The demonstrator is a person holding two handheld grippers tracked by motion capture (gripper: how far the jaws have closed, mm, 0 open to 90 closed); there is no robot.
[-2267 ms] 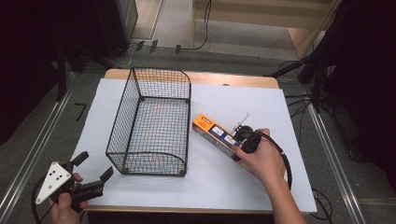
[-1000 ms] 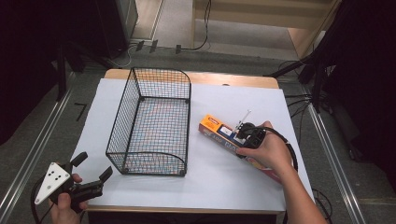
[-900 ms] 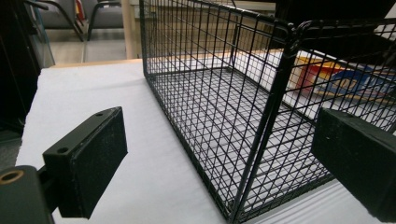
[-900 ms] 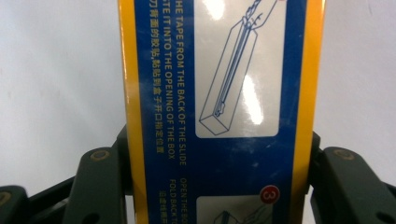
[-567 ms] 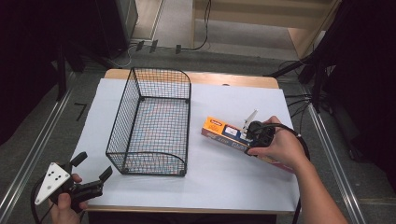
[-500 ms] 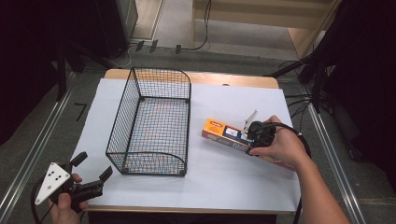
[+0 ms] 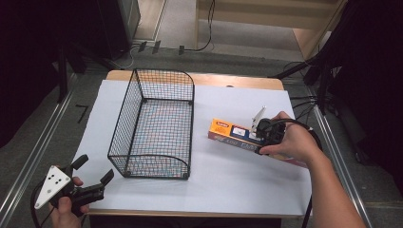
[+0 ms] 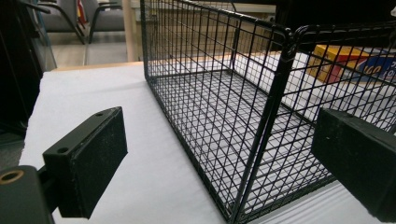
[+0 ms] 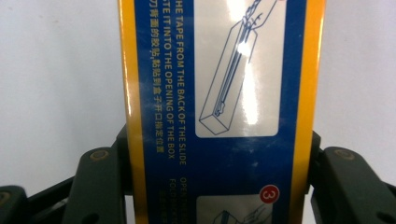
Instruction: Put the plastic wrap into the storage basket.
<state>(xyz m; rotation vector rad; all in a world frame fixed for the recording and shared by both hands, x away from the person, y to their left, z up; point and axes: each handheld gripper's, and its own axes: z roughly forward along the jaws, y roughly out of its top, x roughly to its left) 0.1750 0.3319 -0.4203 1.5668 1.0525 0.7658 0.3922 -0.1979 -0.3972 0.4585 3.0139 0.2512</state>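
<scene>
The right claw (image 7: 264,133) is clamping the long sides of a narrow cardboard box (image 7: 233,135), its two black jaws pressing the glossy orange edges from either side. In the right gripper view the box (image 9: 219,93) is running straight up between the jaws, showing a blue panel with yellow printed instructions, white line drawings and a red numbered dot. The person's right hand (image 7: 290,142) is wrapping around the gripper body, and a black cable is looping past the wrist. The box is lying near the right edge of the table, well apart from the basket, with one end pointing toward it.

The left claw (image 7: 88,178) is hanging off the front left corner of the table with its jaws spread wide apart and gripping nothing. Its flat rectangular pads (image 8: 88,158) are showing a matte, finely grained black face. A grey three-cornered plate with small holes is sitting on top, above the left hand (image 7: 66,211).

A black wire-mesh basket (image 7: 154,123), rectangular with rounded corners, is standing upright at the table's left-centre with nothing in it. Through its grid in the left gripper view, the orange box end is showing beyond.

A smooth white sheet (image 7: 228,185) is covering the wooden table (image 7: 237,80). Grey flooring, cables and dark equipment are surrounding it.
</scene>
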